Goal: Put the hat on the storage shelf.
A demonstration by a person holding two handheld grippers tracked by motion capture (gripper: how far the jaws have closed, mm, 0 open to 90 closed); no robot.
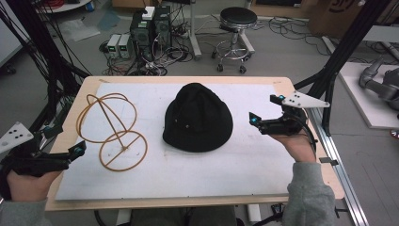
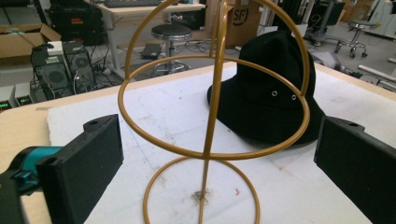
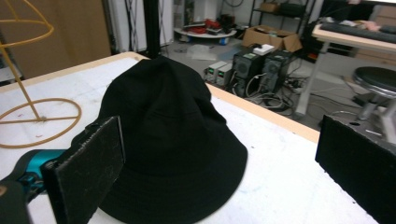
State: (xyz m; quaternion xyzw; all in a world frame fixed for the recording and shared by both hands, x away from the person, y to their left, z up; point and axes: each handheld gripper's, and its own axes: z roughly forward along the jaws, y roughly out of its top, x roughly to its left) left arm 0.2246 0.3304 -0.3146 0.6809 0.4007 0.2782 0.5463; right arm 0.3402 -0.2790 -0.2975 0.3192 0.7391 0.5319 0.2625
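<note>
Both grippers [image 1: 66,141] [image 1: 266,109] gape wide, empty, flanking hat [image 1: 198,117] and stand [image 1: 113,132].

Both forearms wear grey sleeves [image 1: 306,193] at the lower corners of the frame. Each hand carries a black gripper with teal accents: the left gripper [image 1: 63,141] and the right gripper [image 1: 264,109] each bear a grey three-cornered plate [image 1: 305,99] dotted with small holes. Jaw pads are flat, black, rectangular.

Hat [image 1: 198,120] mid-table [image 1: 277,81], wire stand [image 1: 113,132] just left of it, both on white mat [image 1: 244,165].
</note>
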